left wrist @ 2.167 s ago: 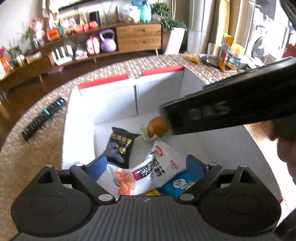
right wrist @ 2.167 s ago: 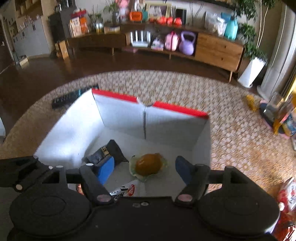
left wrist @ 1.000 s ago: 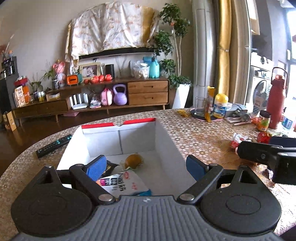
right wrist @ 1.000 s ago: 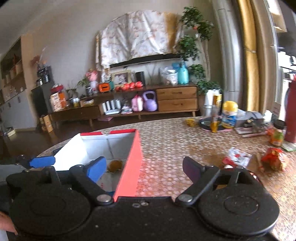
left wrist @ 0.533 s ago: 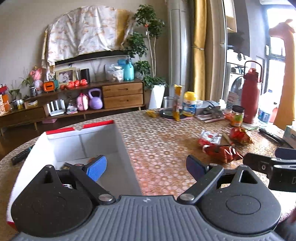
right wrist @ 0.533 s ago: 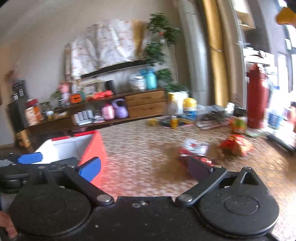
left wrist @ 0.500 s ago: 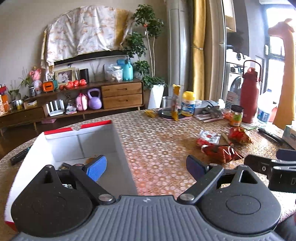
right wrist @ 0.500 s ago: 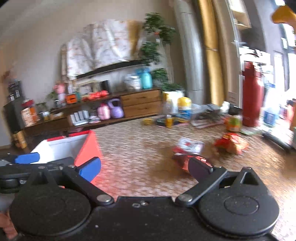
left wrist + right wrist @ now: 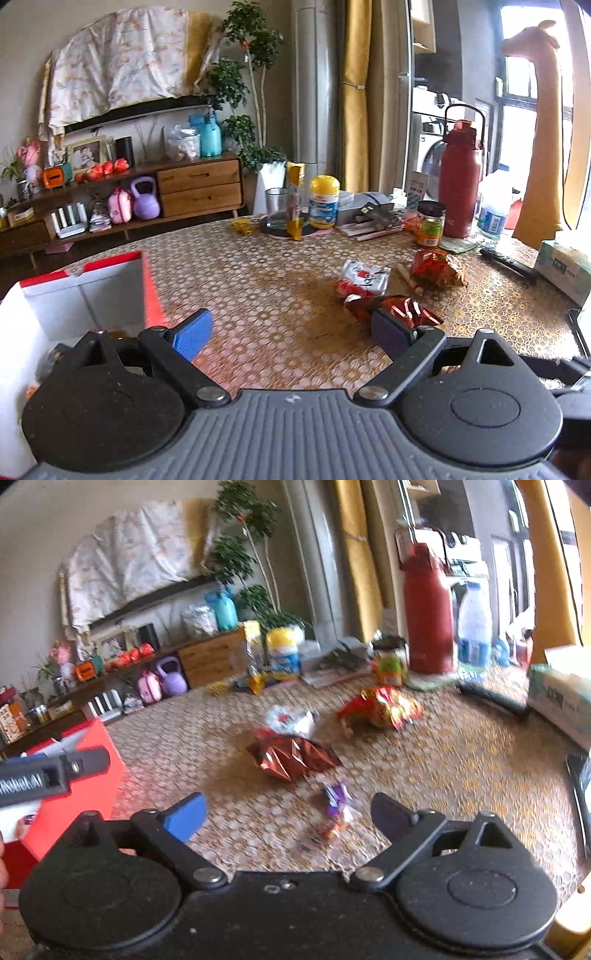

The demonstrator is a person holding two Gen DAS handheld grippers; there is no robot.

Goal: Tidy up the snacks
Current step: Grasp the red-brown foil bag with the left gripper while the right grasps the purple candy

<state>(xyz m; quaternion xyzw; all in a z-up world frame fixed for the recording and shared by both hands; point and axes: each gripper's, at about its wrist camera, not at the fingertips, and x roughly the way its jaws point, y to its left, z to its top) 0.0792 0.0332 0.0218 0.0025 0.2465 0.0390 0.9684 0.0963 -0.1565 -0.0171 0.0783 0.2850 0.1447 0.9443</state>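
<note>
The red-and-white box [image 9: 110, 288] stands at the left, with snacks inside mostly hidden; it also shows in the right wrist view [image 9: 92, 775]. Loose snacks lie on the table: a dark red foil bag [image 9: 291, 757], a white-and-red packet [image 9: 364, 277], an orange-red bag [image 9: 384, 703] and a small purple wrapped sweet [image 9: 336, 801]. My left gripper [image 9: 291, 330] is open and empty beside the box. My right gripper [image 9: 288, 814] is open and empty, with the purple sweet just ahead of its fingers.
At the back of the table stand a red flask [image 9: 461, 181], a jar [image 9: 428, 223], a yellow-lidded tub [image 9: 323, 201], a glass [image 9: 275, 208] and a plastic bottle [image 9: 474, 627]. A tissue box [image 9: 561, 698] and a black remote [image 9: 508, 260] lie at the right.
Both grippers have swung right, away from the box and towards the loose snacks. The purple sweet has come into the right wrist view.
</note>
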